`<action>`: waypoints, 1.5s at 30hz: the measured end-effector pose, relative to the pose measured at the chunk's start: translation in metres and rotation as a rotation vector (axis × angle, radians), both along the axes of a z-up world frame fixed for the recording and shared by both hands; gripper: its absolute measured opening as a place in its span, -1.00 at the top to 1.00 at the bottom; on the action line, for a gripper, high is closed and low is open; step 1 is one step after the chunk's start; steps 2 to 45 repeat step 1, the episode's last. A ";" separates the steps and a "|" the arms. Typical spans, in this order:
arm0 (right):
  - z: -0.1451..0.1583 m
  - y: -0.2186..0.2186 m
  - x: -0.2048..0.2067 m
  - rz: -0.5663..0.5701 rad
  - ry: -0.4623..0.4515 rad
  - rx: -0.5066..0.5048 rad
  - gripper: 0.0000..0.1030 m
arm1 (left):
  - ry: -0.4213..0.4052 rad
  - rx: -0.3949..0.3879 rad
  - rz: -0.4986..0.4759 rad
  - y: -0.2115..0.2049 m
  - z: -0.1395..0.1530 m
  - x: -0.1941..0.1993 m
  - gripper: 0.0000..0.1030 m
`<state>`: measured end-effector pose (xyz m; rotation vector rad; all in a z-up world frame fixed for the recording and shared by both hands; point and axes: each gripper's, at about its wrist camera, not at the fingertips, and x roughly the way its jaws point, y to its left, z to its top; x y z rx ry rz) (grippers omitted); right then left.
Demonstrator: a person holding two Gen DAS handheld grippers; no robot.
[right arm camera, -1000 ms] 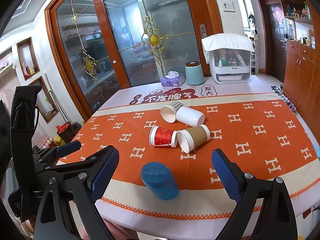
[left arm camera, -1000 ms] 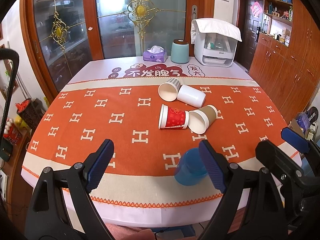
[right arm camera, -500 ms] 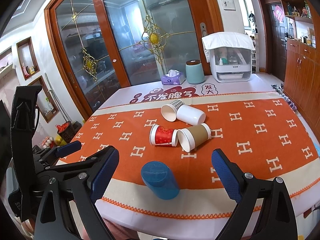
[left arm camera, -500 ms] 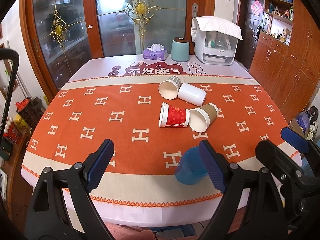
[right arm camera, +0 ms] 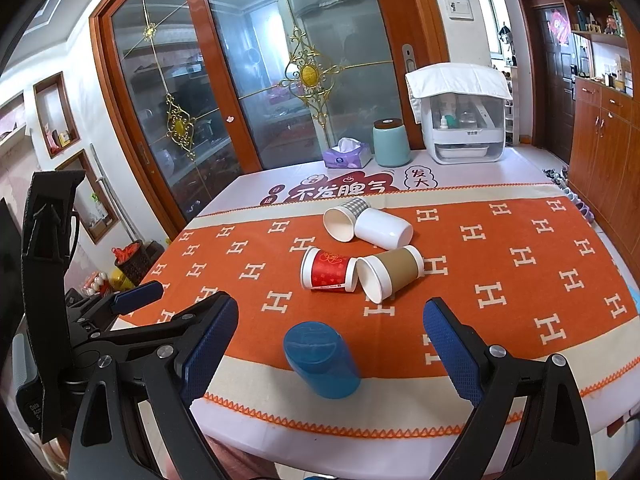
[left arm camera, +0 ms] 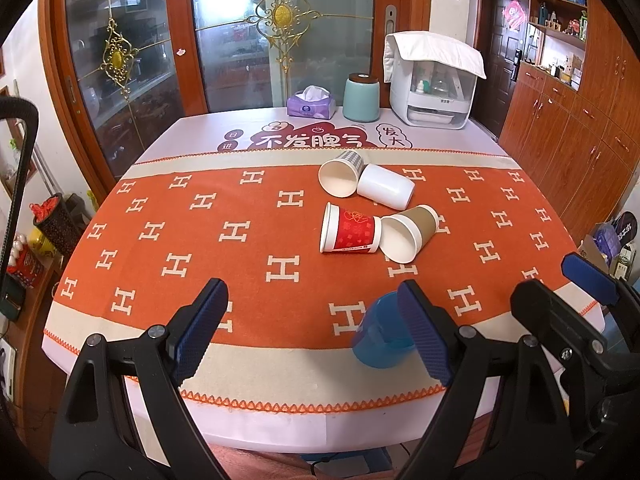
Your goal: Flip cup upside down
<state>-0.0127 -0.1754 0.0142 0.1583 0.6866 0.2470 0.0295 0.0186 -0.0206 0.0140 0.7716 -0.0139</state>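
Note:
A blue plastic cup (right arm camera: 321, 359) stands upside down near the table's front edge; it also shows in the left wrist view (left arm camera: 380, 338), partly behind a finger. Four paper cups lie on their sides mid-table: a red one (right arm camera: 330, 270), a brown one (right arm camera: 390, 272), a white one (right arm camera: 383, 228) and a grey-checked one (right arm camera: 345, 218). My right gripper (right arm camera: 332, 344) is open, its fingers either side of the blue cup without touching it. My left gripper (left arm camera: 316, 330) is open and empty, left of the blue cup.
An orange patterned cloth (left arm camera: 200, 232) covers the table. At the far edge stand a tissue box (left arm camera: 311, 105), a teal canister (left arm camera: 361, 97) and a white appliance (left arm camera: 432, 80). Wooden cabinets (left arm camera: 568, 128) line the right wall; glass doors stand behind.
Almost nothing has moved; both views have drifted very slightly. The cups and both open grippers stay as they were.

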 end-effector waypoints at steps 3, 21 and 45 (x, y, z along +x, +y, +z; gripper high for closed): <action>0.000 0.001 0.000 0.000 -0.001 -0.002 -0.84 | 0.000 0.001 0.000 0.000 0.000 0.000 -0.65; 0.000 0.001 0.000 0.000 -0.001 -0.002 -0.84 | 0.000 0.001 0.000 0.000 0.000 0.000 -0.65; 0.000 0.001 0.000 0.000 -0.001 -0.002 -0.84 | 0.000 0.001 0.000 0.000 0.000 0.000 -0.65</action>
